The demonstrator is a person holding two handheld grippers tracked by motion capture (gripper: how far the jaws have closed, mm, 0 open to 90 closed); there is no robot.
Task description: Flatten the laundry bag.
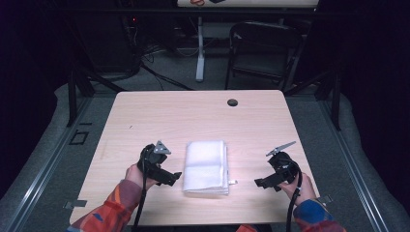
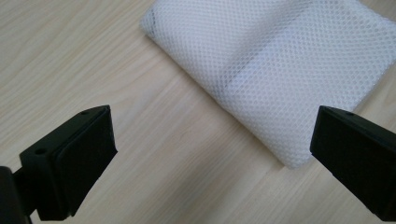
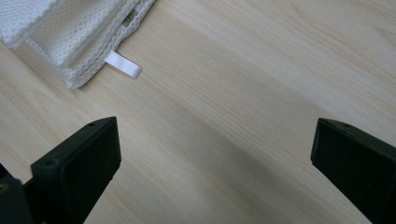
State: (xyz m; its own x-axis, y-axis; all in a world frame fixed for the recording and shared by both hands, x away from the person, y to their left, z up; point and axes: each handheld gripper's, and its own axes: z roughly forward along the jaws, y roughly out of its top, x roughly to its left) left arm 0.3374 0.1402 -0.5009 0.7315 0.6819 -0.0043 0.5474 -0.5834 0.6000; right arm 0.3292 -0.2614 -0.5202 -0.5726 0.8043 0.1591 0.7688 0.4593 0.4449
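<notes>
Folded mesh cloth (image 1: 206,166) lies flat on the table (image 1: 193,113), untouched. Left gripper (image 1: 175,177) and right gripper (image 1: 259,183) flank it, jaws apart, empty. Grasping remains undone.

Both forearms reach in from the near edge, sleeves patterned in orange and blue, each hand gripping a black tool low over the surface. The left gripper (image 1: 177,177) and the right gripper (image 1: 258,183) point inward toward each other, well apart, both with jaws spread wide.
</notes>
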